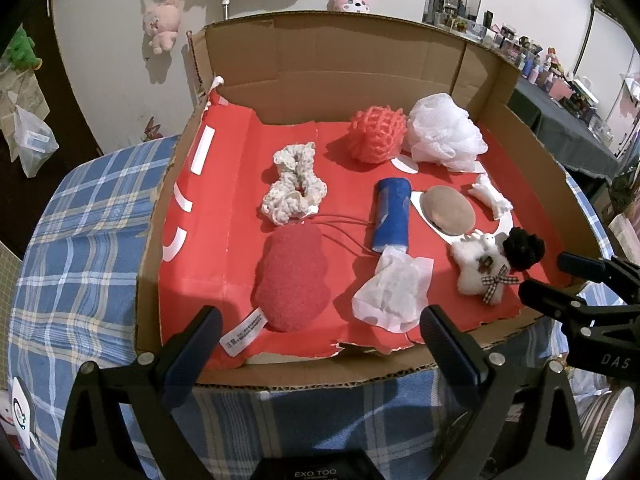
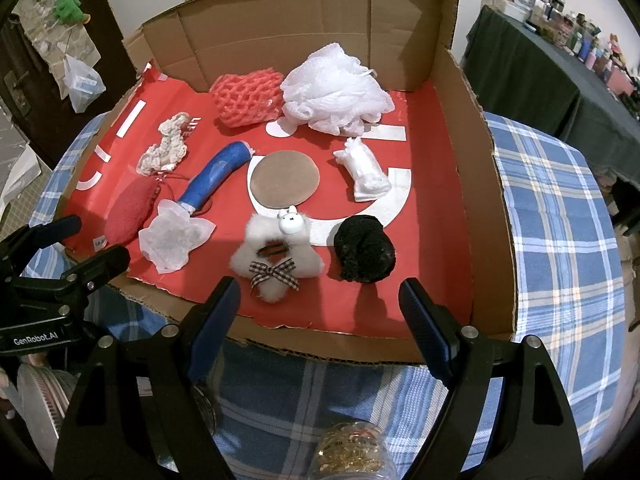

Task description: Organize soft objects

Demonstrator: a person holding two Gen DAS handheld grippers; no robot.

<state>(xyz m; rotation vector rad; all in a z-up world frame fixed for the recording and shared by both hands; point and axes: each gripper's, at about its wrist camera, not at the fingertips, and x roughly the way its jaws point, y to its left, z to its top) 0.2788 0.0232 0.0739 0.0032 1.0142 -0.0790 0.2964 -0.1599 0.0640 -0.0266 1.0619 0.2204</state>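
Cardboard box (image 1: pixel 420 60), open on the near side and lined with red paper (image 1: pixel 224 216), sits on a table under a blue plaid cloth (image 1: pixel 80 240). All soft objects lie on the red lining.

Left to right, seen from the left wrist view:
- Cream crocheted scrunchie (image 1: pixel 294 184), mid-left; red fuzzy pouch (image 1: pixel 290 280) just in front of it, with a white label at its near end.
- Blue roll (image 1: pixel 391 216), near centre, lying lengthwise; crumpled white tissue (image 1: pixel 394 292) at its near end, touching it.
- Orange foam net (image 1: pixel 378 134) at the back, just beside the white mesh bath pouf (image 1: pixel 444 136), which lies to its right.
- Round tan pad (image 1: pixel 449 210), flat, right of the blue roll.
- Small white figure (image 1: pixel 490 196), right of the pad, lying on its side.
- White fluffy clip (image 2: pixel 276 258) with a checked bow, front right; black fuzzy ball (image 2: pixel 364 248) just beside it on the right.

Left gripper (image 1: pixel 320 340): fingers apart, nothing between them, hovering at the near edge of the box in front of the red pouch and tissue.
Right gripper (image 2: pixel 320 312): fingers wide apart, empty, at the near edge in front of the fluffy clip and black ball. Neither touches any object.
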